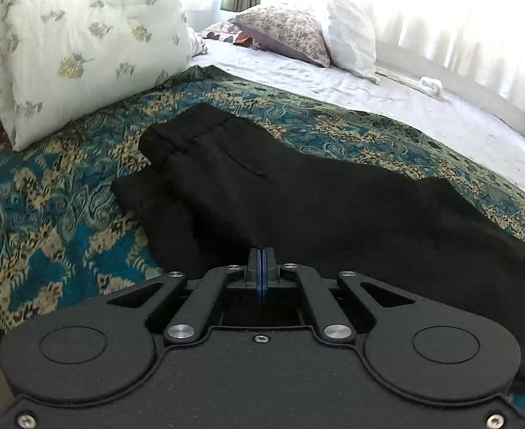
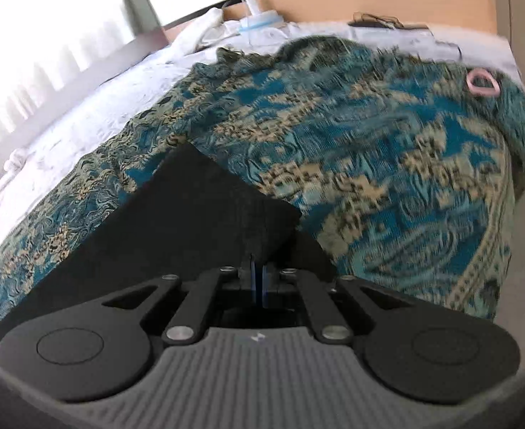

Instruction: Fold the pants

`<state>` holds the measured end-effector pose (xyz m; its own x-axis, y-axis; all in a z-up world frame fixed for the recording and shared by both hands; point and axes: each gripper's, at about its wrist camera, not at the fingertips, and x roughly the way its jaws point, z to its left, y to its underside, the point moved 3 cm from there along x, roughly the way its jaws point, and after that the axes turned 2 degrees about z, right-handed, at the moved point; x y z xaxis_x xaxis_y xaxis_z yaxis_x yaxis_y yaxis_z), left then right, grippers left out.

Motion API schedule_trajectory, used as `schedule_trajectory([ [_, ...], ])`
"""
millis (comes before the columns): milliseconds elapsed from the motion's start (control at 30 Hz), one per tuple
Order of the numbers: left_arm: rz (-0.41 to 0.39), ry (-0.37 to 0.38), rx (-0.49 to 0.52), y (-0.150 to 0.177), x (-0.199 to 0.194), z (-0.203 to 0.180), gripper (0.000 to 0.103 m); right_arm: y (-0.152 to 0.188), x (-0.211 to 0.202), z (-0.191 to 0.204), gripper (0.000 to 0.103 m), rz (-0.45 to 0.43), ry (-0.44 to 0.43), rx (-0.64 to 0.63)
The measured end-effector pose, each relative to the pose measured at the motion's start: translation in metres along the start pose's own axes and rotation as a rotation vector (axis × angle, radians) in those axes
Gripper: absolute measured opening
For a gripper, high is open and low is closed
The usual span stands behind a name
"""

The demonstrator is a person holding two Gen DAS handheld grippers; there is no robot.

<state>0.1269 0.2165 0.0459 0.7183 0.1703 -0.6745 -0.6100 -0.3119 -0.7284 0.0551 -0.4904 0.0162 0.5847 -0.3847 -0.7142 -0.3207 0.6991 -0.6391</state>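
Black pants lie on the teal patterned bedspread in the left wrist view, waistband far and to the left, long axis running near-right. The left gripper is clenched at the near edge — whether cloth is between the fingers I cannot tell. In the right wrist view the right gripper grasps a pants corner, with the fabric extending far-left from it.

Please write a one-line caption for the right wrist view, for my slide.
Right gripper shut on the black pants, lying on a teal patterned bedspread.
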Motion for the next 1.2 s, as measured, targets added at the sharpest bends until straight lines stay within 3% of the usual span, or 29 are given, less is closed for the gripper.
schedule_trajectory([
  [100,-0.005,-0.001,-0.002,0.001,-0.004,0.005,0.003,0.002,-0.008,0.001,0.006,-0.029,0.018,-0.044],
  [233,0.024,-0.073,0.018,0.014,0.004,0.014,0.002,0.001,-0.003,-0.006,0.005,-0.043,0.059,-0.06],
  [367,0.026,-0.047,0.013,0.025,0.006,0.02,0.002,0.003,0.001,0.0,0.008,-0.05,0.092,-0.114],
  [400,0.02,-0.03,0.012,0.024,0.004,0.02,0.002,0.003,-0.001,0.003,0.024,-0.058,0.108,-0.139],
  [433,0.013,-0.01,0.006,0.023,0.002,0.021,0.005,0.004,-0.004,0.007,0.028,-0.068,0.119,-0.161],
  [567,-0.051,0.038,-0.023,0.006,-0.006,0.026,0.015,0.004,-0.023,0.02,0.062,-0.134,0.155,-0.213],
  [600,-0.064,0.043,-0.03,0.0,-0.006,0.028,0.019,0.004,-0.029,0.023,0.062,-0.154,0.159,-0.227],
  [667,-0.082,0.05,-0.059,-0.016,-0.002,0.031,0.045,0.006,-0.042,0.031,0.066,-0.188,0.15,-0.252],
  [833,-0.081,0.043,-0.143,-0.049,0.034,0.044,0.05,0.026,-0.066,0.07,0.073,-0.203,0.021,-0.344],
  [1033,-0.058,-0.045,-0.239,-0.059,0.082,0.057,0.063,0.095,-0.075,0.149,0.078,-0.116,-0.228,-0.56],
  [1100,-0.066,-0.067,-0.241,-0.059,0.09,0.058,0.058,0.122,-0.076,0.178,0.08,-0.087,-0.307,-0.628],
  [1133,-0.079,-0.089,-0.227,-0.06,0.09,0.057,0.018,0.134,-0.076,0.191,0.081,-0.07,-0.338,-0.652],
  [1167,-0.081,-0.095,-0.201,-0.061,0.09,0.057,0.003,0.147,-0.077,0.204,0.081,-0.052,-0.371,-0.676],
  [1200,-0.086,-0.093,-0.193,-0.062,0.087,0.056,0.002,0.159,-0.078,0.217,0.081,-0.036,-0.402,-0.694],
])
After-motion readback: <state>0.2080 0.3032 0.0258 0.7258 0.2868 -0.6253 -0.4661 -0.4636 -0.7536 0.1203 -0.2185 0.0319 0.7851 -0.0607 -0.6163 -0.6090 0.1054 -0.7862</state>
